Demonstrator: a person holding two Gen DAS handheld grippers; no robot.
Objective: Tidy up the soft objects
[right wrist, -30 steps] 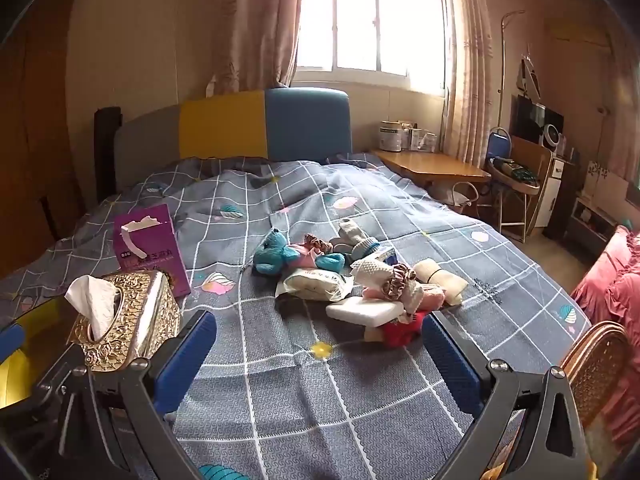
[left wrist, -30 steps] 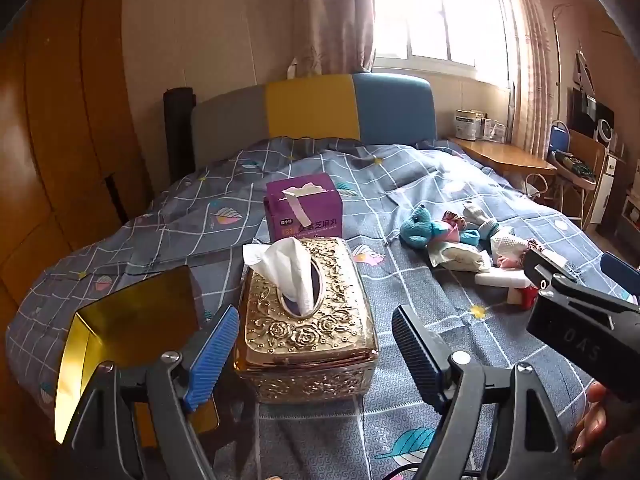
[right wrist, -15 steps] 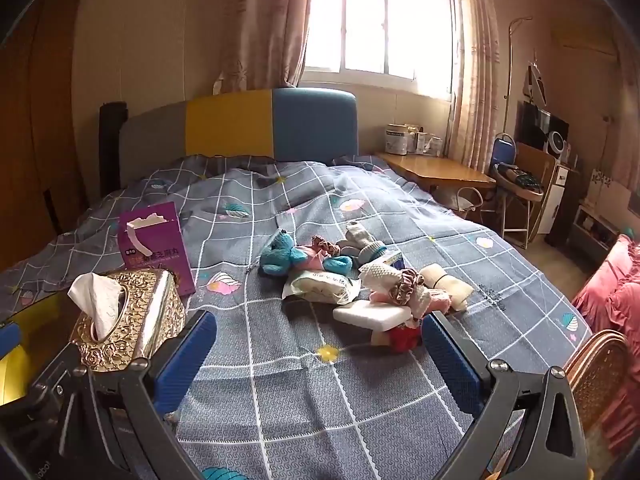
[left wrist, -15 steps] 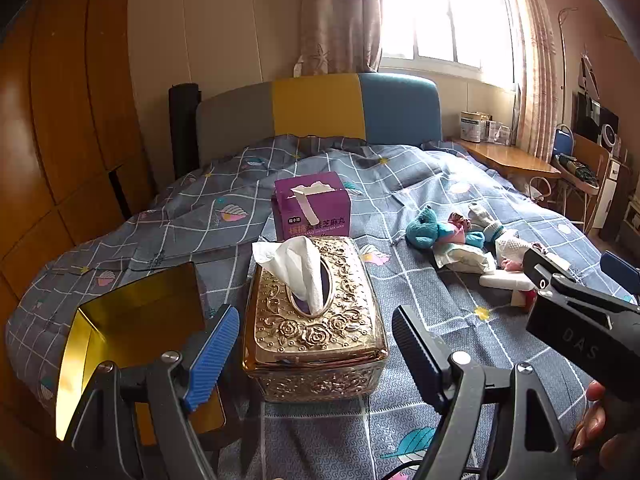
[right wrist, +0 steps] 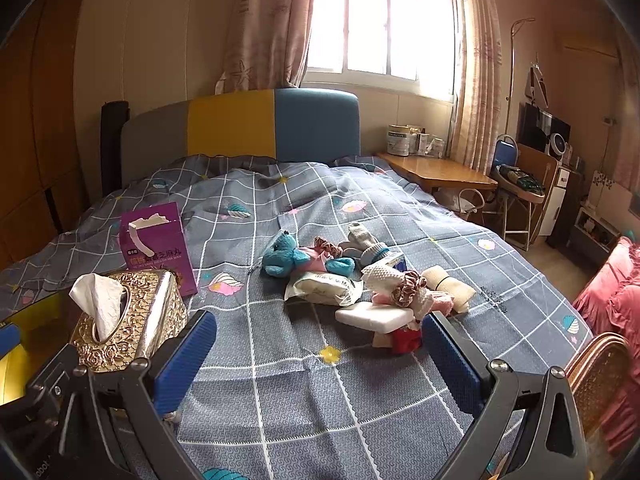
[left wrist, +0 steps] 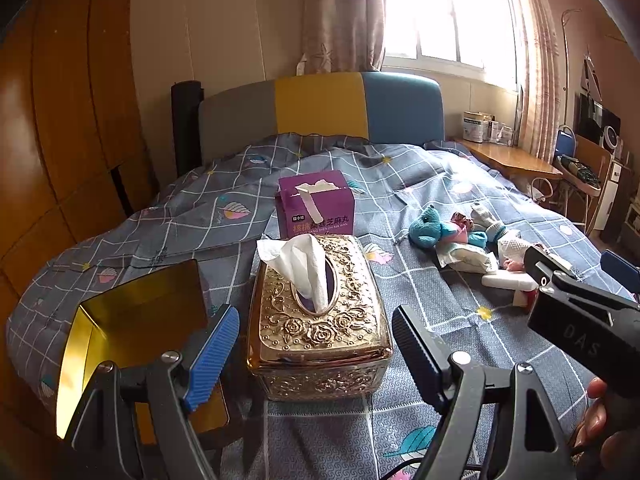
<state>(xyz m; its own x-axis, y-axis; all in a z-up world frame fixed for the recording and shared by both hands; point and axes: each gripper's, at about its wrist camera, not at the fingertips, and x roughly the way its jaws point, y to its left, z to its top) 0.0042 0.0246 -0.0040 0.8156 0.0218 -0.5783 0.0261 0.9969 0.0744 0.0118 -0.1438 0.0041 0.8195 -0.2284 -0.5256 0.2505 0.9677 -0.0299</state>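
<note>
A pile of soft things lies on the grey checked bed (right wrist: 280, 344): a blue plush bear (right wrist: 282, 256), a wipes pack (right wrist: 324, 286), a white sponge block (right wrist: 374, 316), scrunchies (right wrist: 410, 286), socks (right wrist: 366, 240) and a red item (right wrist: 404, 340). The pile also shows at the right of the left wrist view (left wrist: 464, 236). My right gripper (right wrist: 318, 364) is open and empty, just short of the pile. My left gripper (left wrist: 316, 344) is open and empty, its fingers either side of a gold tissue box (left wrist: 320, 320).
A purple carton (left wrist: 316, 204) stands behind the gold tissue box. An open gold-lined tin (left wrist: 132, 320) lies at the left bed edge. A wooden bedside table (right wrist: 436, 168) with cans, chairs and shelves stand to the right. A wooden wardrobe (left wrist: 60, 120) is at the left.
Both views have drawn back and up slightly. The tissue box and the pile sit a little farther from the fingers. Nothing was taken hold of.
</note>
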